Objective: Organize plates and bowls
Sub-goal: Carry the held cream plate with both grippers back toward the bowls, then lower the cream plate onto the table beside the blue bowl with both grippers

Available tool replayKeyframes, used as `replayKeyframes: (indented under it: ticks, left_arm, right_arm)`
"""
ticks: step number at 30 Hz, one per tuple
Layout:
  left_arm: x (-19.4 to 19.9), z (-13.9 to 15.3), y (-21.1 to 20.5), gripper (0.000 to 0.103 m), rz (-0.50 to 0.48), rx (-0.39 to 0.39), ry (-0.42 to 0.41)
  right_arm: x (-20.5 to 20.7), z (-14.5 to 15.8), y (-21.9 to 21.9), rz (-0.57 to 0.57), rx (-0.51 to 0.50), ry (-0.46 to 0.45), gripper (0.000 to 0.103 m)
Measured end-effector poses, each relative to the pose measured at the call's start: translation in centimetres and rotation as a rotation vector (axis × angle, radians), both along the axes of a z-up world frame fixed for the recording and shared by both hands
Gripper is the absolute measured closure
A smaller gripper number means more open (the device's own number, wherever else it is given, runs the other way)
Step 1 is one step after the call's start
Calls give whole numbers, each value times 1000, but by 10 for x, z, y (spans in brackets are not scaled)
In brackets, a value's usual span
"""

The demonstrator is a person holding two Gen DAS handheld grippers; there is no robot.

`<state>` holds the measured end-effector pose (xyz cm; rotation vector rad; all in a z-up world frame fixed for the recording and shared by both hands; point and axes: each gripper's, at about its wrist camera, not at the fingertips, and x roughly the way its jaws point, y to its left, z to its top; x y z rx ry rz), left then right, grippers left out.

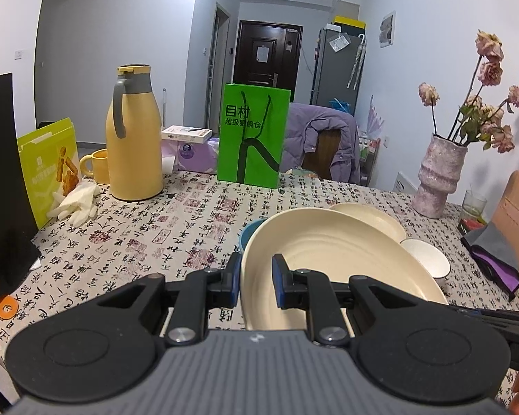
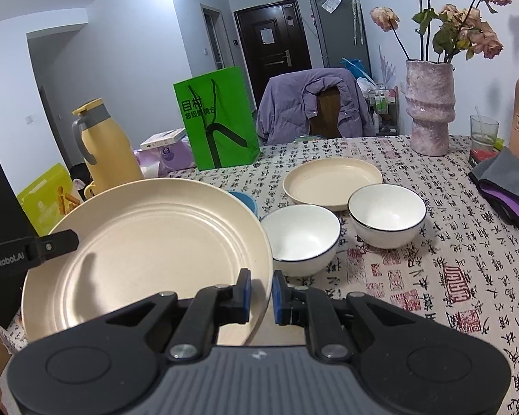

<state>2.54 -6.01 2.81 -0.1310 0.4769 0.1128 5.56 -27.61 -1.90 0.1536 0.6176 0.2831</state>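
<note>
Cool indoor light, ceiling glare top left, soft shadows, sharp focus, heavy fisheye bending w/ dark corners

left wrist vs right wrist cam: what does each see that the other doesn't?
Left wrist only: white rubber gloves beside the yellow thermos jug.
Right wrist only: both white black-rimmed bowls in full, near and far, plus the left tongs from outside.
Both: the large cream ridged plate, clamped at opposite rims by left tongs and right tongs, the smaller cream plate, green paper bag.
</note>
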Motion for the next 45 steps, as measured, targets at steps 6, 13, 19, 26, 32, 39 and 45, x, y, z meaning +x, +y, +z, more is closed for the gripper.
replayKeyframes:
  ticks: [6, 13, 19, 26, 32, 39, 45]
  left_arm:
    - [-2, -9, -3, 85, -5, -7, 18]
    - [-3, -18, -6, 85, -14, -8, 29]
    - [-3, -27, -8, 85, -23, -9, 36]
    - [2, -38, -8, 85, -29, -12, 52]
    - [8, -47, -13, 85, -35, -2, 62]
    - [15, -58, -12, 85, -39, -12, 82]
    - [23, -70, -9, 85, -38, -26, 117]
  right_arm:
    - [-5, -5, -4, -8, -8, -8, 91]
    - [-11, -14, -8, -22, 4, -15, 91]
    - [-15, -22, -10, -39, 14, -23, 91]
    - [-14, -35, -13, -48, 24, -16, 91]
    - [-7, -48, -15, -56, 29, 8, 91]
    - [-3, -55, -16, -62, 18, 8, 91]
    - [-2, -62, -15, -63, 7, 10, 91]
